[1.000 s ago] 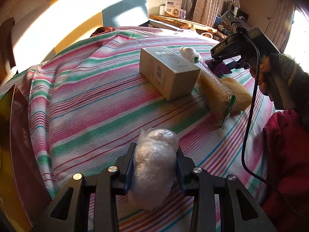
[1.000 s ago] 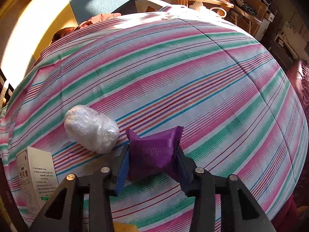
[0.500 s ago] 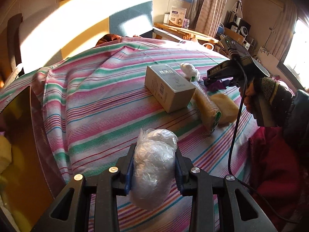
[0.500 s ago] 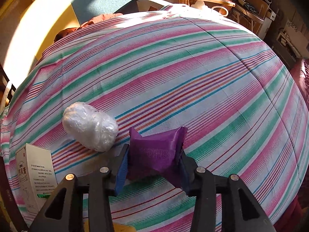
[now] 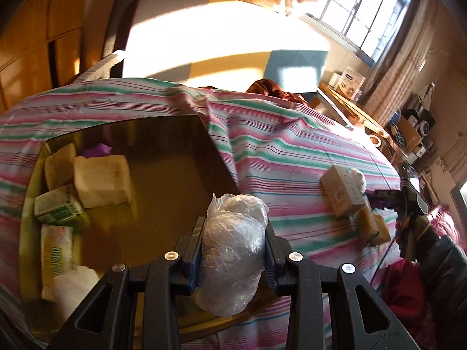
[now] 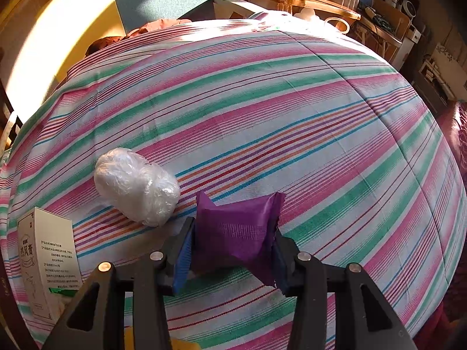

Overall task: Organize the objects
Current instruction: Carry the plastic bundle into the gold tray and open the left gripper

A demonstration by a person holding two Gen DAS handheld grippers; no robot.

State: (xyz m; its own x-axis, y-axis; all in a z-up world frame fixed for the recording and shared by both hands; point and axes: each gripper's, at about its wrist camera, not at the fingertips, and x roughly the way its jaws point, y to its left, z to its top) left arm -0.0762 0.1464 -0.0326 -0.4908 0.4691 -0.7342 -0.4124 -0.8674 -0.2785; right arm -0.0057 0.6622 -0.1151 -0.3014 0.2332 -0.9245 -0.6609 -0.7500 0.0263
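My left gripper (image 5: 233, 226) is shut on a white bundle wrapped in clear plastic (image 5: 232, 256). It hangs at the right edge of a brown open box (image 5: 163, 180) set into the striped cloth. My right gripper (image 6: 233, 245) is shut on a purple packet (image 6: 235, 221), low over the striped bedspread (image 6: 292, 116). A second plastic-wrapped bundle (image 6: 137, 186) lies on the cloth just left of that gripper. In the left wrist view the right gripper (image 5: 382, 197) shows far right, a gloved hand holding it.
The brown box holds a tan block (image 5: 100, 180), a green-and-white carton (image 5: 57, 210), a tissue pack (image 5: 55, 259) and a white bundle (image 5: 73, 285). A white carton (image 6: 46, 262) stands left of the right gripper, with yellow packets (image 5: 370, 227) beside it. Desks and shelves line the far wall.
My left gripper has swung left and up with the wrapped bundle and rolled, bringing the brown box into view below it. The right gripper has kept still on the purple packet.
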